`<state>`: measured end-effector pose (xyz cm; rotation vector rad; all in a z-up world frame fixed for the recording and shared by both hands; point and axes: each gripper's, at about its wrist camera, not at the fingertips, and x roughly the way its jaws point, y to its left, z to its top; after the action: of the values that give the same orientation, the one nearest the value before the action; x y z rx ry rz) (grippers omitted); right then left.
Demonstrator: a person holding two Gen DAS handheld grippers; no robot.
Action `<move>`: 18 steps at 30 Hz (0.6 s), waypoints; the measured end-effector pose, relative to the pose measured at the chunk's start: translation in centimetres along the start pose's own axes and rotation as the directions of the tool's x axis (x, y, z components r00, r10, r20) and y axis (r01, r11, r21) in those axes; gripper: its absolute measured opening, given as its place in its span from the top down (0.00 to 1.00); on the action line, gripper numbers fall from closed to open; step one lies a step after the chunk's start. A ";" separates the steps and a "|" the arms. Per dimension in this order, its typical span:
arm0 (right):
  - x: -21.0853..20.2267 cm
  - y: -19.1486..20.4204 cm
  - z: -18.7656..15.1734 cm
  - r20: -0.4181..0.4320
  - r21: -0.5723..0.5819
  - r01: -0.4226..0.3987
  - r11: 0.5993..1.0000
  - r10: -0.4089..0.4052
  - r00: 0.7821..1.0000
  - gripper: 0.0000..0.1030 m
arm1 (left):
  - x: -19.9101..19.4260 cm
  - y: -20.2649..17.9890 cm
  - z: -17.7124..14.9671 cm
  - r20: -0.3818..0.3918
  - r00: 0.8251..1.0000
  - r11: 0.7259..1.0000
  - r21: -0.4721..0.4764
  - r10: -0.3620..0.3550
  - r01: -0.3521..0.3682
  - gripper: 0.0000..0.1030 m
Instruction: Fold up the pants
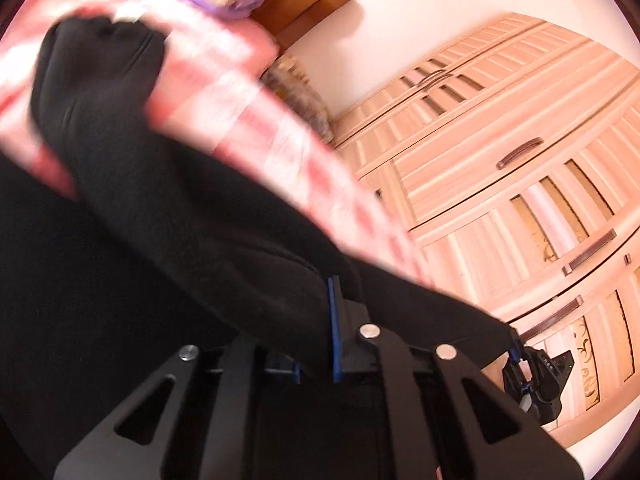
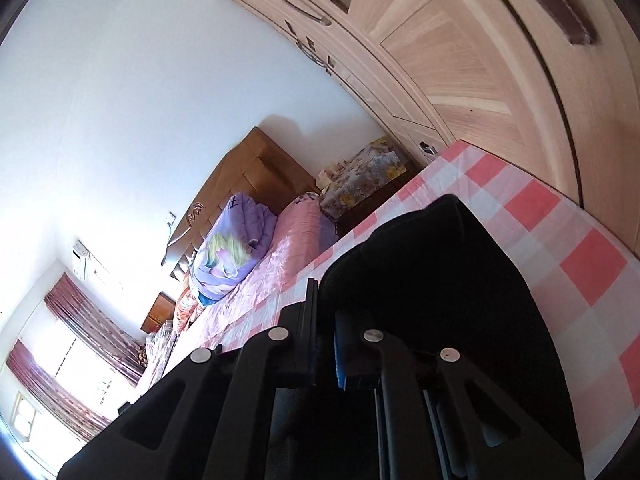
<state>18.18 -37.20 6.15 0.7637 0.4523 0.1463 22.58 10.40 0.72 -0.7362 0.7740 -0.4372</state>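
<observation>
The black pants [image 1: 160, 200] hang in a thick fold above the pink-and-white checked bed sheet [image 1: 240, 92]; the left wrist view is blurred. My left gripper [image 1: 335, 312] is shut on an edge of the fabric, its blue pad showing against the cloth. A taut strip of the pants runs right to my right gripper [image 1: 520, 364], which pinches the other end. In the right wrist view the pants [image 2: 440, 272] bulge up just past my right gripper [image 2: 326, 312], shut with black fabric between its fingers. The checked sheet [image 2: 560, 248] lies beyond.
A light wooden wardrobe [image 1: 500, 140] [image 2: 460, 60] stands close along the bed's side. At the bed's head lie a purple quilt [image 2: 236, 248], a pink cover and a brown headboard [image 2: 256, 172]. A cloth-covered nightstand [image 2: 364, 176] sits beside it.
</observation>
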 end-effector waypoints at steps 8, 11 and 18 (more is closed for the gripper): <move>-5.3 -0.1 -0.5 0.047 0.009 -0.136 0.991 0.136 0.990 0.90 | -7.4 -8.2 7.6 0.090 0.988 0.985 0.129 -0.124 0.112 0.91; -8.0 -3.3 -5.2 -0.033 0.001 -0.113 0.994 0.113 0.993 0.90 | -10.6 -6.9 2.0 0.041 0.997 0.970 0.236 -0.066 0.055 0.89; -7.6 -11.4 -13.7 -0.206 0.123 0.066 0.990 -0.040 0.978 0.91 | -6.9 3.9 -11.5 -0.189 0.968 0.971 0.207 0.163 -0.123 0.89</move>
<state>4.86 -38.89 -7.77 0.8668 0.6809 0.1464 9.76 12.21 -4.55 -0.4530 0.9575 -0.4539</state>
